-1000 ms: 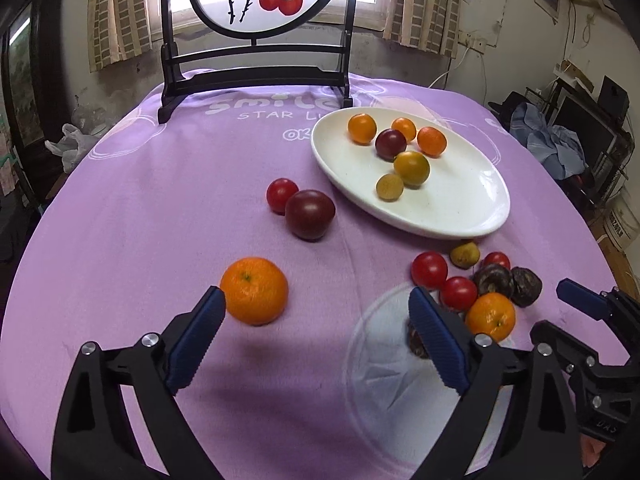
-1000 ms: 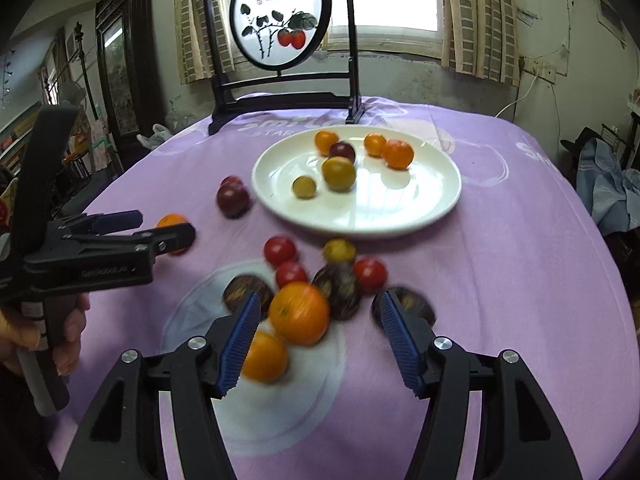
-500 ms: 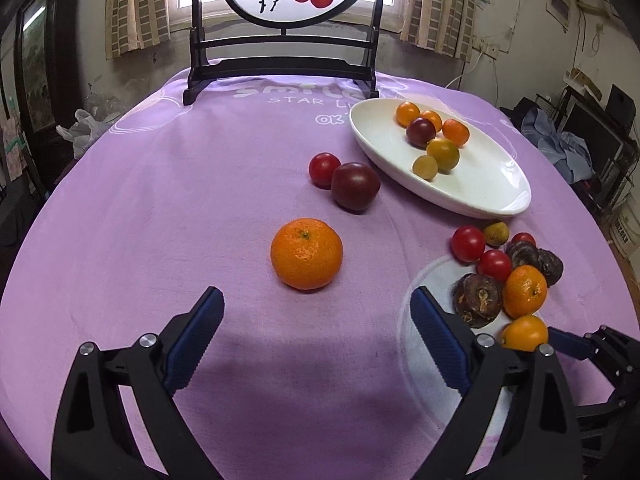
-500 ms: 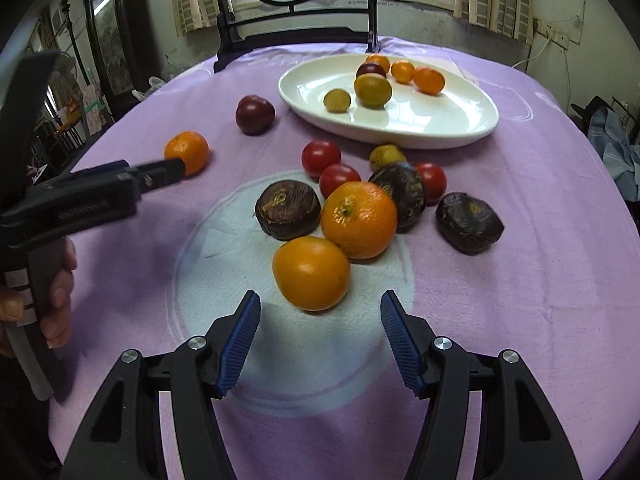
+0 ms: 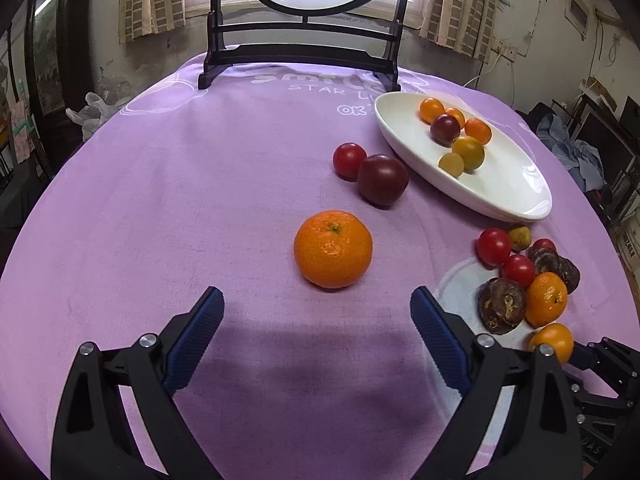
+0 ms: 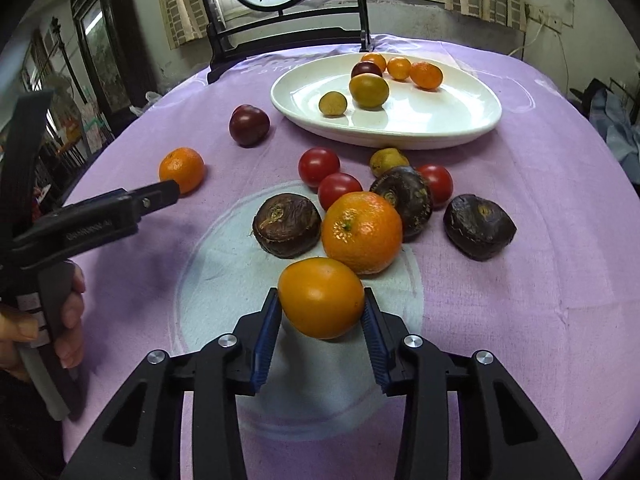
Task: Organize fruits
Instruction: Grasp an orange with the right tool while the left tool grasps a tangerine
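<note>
- Right gripper (image 6: 322, 314) is clenched on a smooth orange fruit (image 6: 321, 297), both blue pads pressed against its sides, low over the pale round print on the purple tablecloth (image 6: 540, 300).
- Just beyond that fruit sits a mandarin (image 6: 362, 232), touching or nearly touching it, with a brown wrinkled fruit (image 6: 287, 225) to its left and a dark one (image 6: 402, 196) behind it; these crowd the path ahead toward the white plate (image 6: 440, 120).
- Another dark wrinkled fruit (image 6: 479, 227) lies apart to the right; red tomatoes (image 6: 319, 167) and a small yellowish fruit (image 6: 386, 161) sit between the cluster and the plate.
- On the plate are six small orange, yellow and dark fruits, grouped toward its far side.
- Left gripper (image 5: 316, 330) hangs released, jaws wide apart, with nothing between them.
- Directly ahead of it on the table lies a lone mandarin (image 5: 333, 249), clear of both pads.
- Farther on, a dark plum (image 5: 383, 179) and a red tomato (image 5: 349, 161) touch each other just beside the plate's near rim.
- A black wooden stand (image 5: 298, 60) with a round painted screen stands at the table's far edge.
</note>
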